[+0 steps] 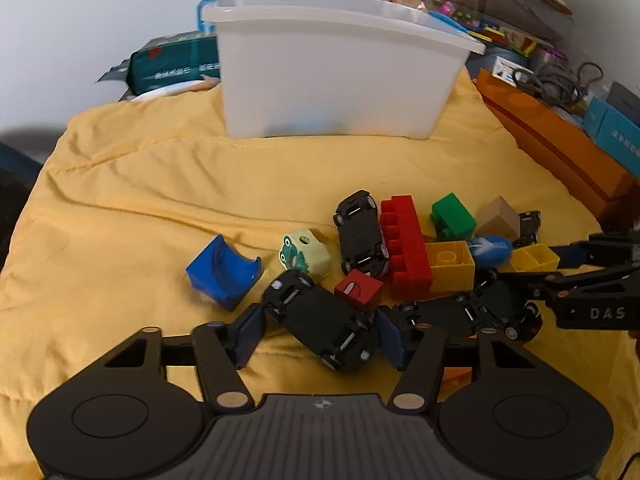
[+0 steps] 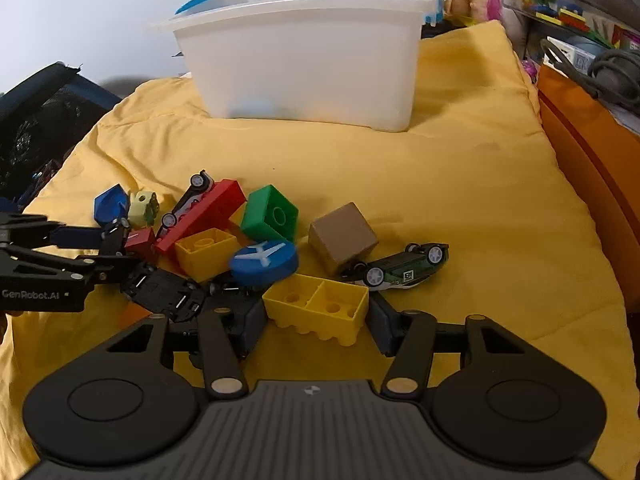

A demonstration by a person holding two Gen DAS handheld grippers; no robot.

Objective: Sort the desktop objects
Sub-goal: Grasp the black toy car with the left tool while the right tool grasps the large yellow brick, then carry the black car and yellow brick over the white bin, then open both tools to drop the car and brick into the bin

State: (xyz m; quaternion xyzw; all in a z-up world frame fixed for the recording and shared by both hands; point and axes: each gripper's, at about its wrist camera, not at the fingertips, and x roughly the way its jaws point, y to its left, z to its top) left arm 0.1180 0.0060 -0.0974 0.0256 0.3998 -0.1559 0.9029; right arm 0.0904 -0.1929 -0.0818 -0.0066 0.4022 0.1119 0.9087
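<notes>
A heap of toys lay on the yellow cloth (image 1: pixel 160 184), and behind it stood the white bin (image 1: pixel 336 80), well apart from the heap. The left gripper (image 1: pixel 320 338) was down at the near edge of the heap with an upturned black car (image 1: pixel 324 322) between its blue pads; the jaws stood apart, and the left pad had a clear gap to the car, so nothing was grasped. The right gripper (image 2: pixel 316 328) was low over a yellow brick (image 2: pixel 318 308) lying hollow side up between its fingers; a gap showed at the right pad, and at the left pad I could not tell if it touched, so this claw looked released too. Just behind the yellow brick lay a blue disc (image 2: pixel 264 262), a second yellow brick (image 2: pixel 204 250), a green block (image 2: pixel 270 214) and a long red brick (image 2: pixel 200 216). A brown cube (image 2: pixel 342 238) stood beside a green car (image 2: pixel 400 272) that lay on its roof. At the left side of the heap rested a blue curved piece (image 1: pixel 224 274) and a pale frog block (image 1: pixel 306 254).
</notes>
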